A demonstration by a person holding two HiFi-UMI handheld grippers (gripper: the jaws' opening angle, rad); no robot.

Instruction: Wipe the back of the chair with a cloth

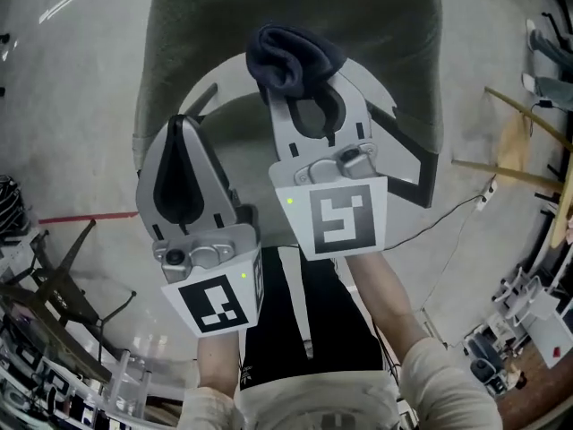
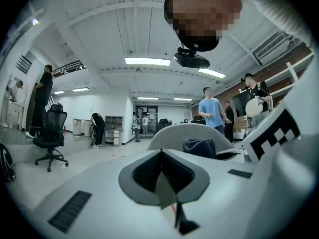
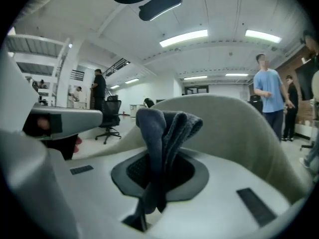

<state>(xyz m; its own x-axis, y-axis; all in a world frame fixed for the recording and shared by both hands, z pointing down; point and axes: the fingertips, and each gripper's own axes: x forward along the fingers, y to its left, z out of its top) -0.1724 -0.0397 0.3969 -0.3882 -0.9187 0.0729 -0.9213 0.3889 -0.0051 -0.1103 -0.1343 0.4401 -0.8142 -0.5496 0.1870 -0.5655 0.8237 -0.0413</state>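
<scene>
The cloth [image 1: 291, 56] is dark blue, thick and soft. It is bunched into a folded wad that stands up out of the right gripper [image 1: 303, 86], whose jaws pinch its lower part. It sits just on the near side of the chair back [image 1: 376, 16], a rounded shell in grey-green fabric curving across the far side of the scene. I cannot tell whether the cloth touches the fabric.

The step in hand looks like bringing the cloth to the back, with wiping not yet begun. The next move would call for pressing the wad flat against the curved surface and sweeping along it, keeping the pinch firm so the cloth does not pull free.

To the left and nearer, the left gripper [image 1: 182, 125] has its jaws pressed together on nothing.
</scene>
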